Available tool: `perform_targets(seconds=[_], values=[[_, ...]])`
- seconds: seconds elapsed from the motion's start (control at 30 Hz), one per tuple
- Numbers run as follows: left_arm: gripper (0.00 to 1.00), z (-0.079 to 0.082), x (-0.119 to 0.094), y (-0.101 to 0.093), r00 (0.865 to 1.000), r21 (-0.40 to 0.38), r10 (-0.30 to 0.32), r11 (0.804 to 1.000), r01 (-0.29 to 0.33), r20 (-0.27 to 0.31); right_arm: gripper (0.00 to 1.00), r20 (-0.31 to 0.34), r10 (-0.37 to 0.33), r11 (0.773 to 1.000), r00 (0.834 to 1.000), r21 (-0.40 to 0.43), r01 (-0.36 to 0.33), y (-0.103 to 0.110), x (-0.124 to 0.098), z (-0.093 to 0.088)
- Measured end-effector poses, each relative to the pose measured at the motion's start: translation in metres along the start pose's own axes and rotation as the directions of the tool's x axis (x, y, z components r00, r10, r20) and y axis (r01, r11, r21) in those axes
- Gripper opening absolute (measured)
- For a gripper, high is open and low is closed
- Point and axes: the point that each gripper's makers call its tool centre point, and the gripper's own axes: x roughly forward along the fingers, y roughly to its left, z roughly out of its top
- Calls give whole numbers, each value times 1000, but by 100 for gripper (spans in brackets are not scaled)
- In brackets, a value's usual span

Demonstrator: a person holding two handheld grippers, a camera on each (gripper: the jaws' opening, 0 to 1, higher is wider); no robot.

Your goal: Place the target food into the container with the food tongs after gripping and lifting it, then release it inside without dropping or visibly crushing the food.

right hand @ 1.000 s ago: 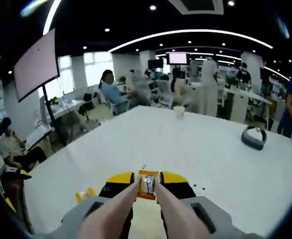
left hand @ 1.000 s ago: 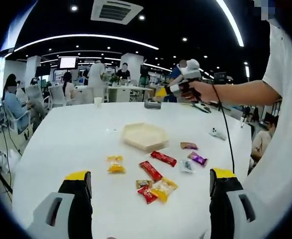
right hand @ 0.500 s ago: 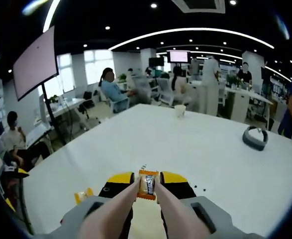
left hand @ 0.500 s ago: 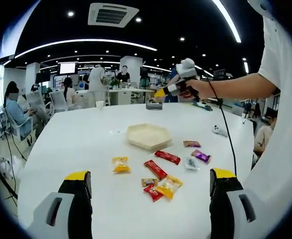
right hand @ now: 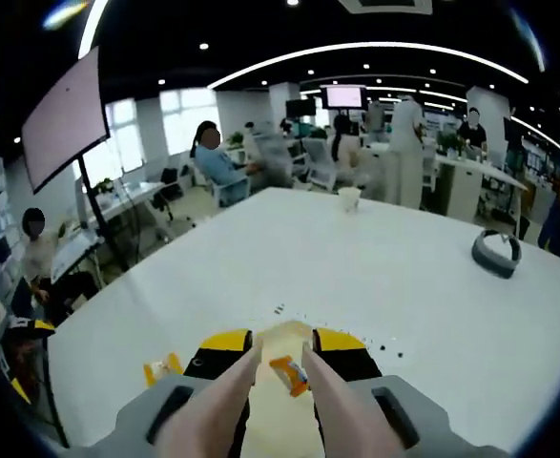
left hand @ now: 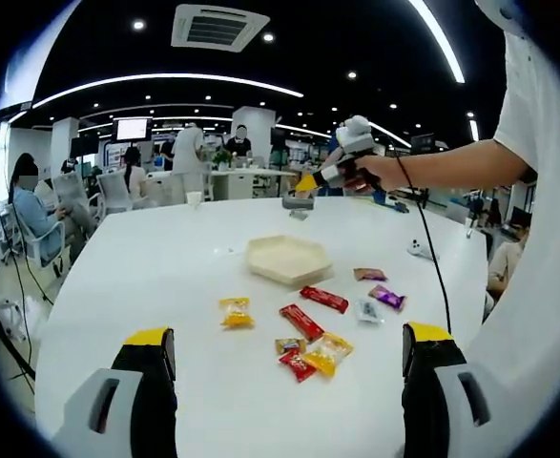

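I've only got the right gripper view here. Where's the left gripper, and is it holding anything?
Observer: The left gripper is open and holds nothing. It faces across the white table.
Operator: Any food out there?
Observer: Yes, wrapped snacks lie loose between it and the hexagonal tray, among them a yellow packet and a purple packet.
Operator: Where does my right gripper sit from that side?
Observer: The right gripper, held in a hand, is up in the air, clear of the table, above and beyond the tray as the left gripper view sees it.
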Motion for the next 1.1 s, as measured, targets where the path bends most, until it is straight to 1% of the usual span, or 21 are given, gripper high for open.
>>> perform_targets(seconds=[0.07,0.27,0.6,0.77,0.87,0.93,1.0,1.1], values=[[100,0,-1,0,1000,2,0,1000,0,-1,24,12,0,1000,1000,0,0,2,-3,3],[100,-2,-3,1,1000,4,0,1000,0,0,25,20,-9,1000,1000,-13,9,1,-6,8],[100,-6,-7,-4,1000,16,-9,1000,9,-12,25,12,-12,1000,1000,-17,12,5,-11,5],[100,-7,-10,-6,1000,22,-6,1000,7,-12,25,18,-22,1000,1000,-10,23,5,-18,4],[100,-9,-10,-9,1000,28,-15,999,16,-19,25,27,-31,999,999,-6,32,7,-33,2],[100,-7,-12,-12,1000,34,-26,999,26,-8,25,30,-36,999,999,-3,36,10,-42,-1],[100,-7,-13,-15,999,36,-37,999,37,-5,25,36,-49,999,998,8,49,13,-57,-7],[100,-5,-15,-19,998,41,-59,997,59,1,25,42,-63,998,997,16,62,18,-74,-15]])
